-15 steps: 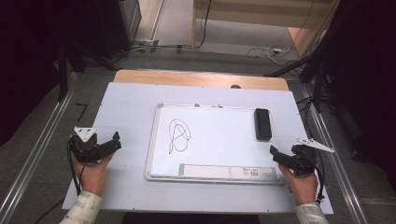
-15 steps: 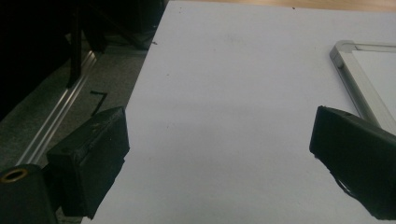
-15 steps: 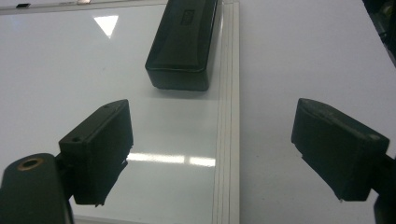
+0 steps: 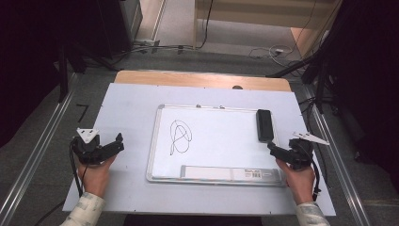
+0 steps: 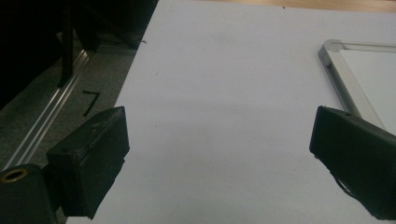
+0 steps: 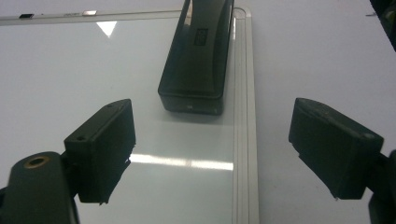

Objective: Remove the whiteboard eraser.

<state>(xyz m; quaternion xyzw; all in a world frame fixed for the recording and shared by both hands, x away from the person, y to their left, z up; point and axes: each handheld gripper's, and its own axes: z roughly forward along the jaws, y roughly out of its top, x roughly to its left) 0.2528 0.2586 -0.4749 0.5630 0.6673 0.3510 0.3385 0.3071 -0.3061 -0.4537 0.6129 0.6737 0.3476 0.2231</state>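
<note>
Right gripper sits at 5 o'clock of the whiteboard, jaws spread wide and empty, lined up on the black eraser resting along the board's right edge at 3 o'clock (likely for wiping the scribble). Left gripper waits off-board at 9 o'clock, also wide apart, holding nothing.

Black eraser on a white whiteboard with a seemingly black scribble
</note>
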